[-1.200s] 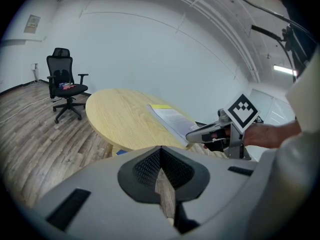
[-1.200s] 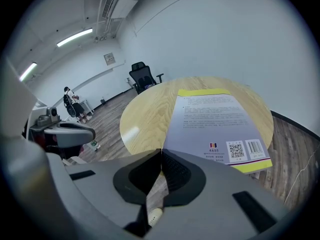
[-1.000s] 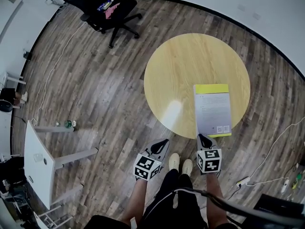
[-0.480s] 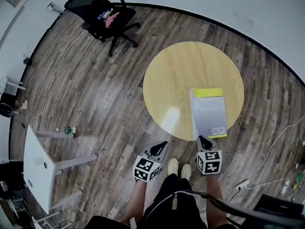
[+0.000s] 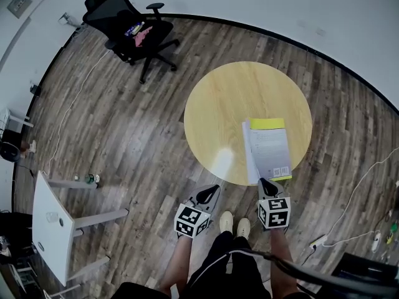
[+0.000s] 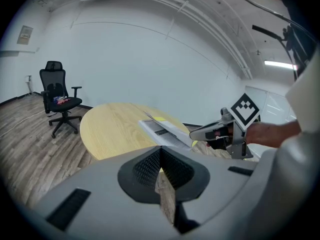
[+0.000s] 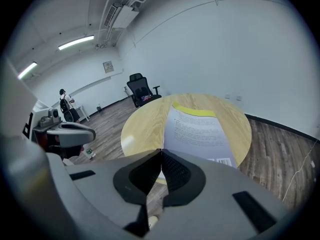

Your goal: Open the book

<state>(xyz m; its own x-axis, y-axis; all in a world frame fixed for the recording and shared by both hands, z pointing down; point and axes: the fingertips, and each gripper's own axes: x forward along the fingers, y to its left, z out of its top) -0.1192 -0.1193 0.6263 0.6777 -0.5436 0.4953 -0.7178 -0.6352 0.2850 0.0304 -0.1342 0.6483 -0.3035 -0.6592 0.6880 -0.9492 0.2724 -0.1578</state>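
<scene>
Grey-covered book with yellow band lies at 5 o'clock on round yellow wooden table, near end at rim. Right tongs pinched shut on cover's near corner; cover tilted up off pages. Left tongs closed, empty, off table at 7 o'clock, well apart from book.

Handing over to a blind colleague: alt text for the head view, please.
The right gripper pinches the near edge of the book, its cover tilted up off the round table. The left gripper hangs free over the wood floor.
</scene>
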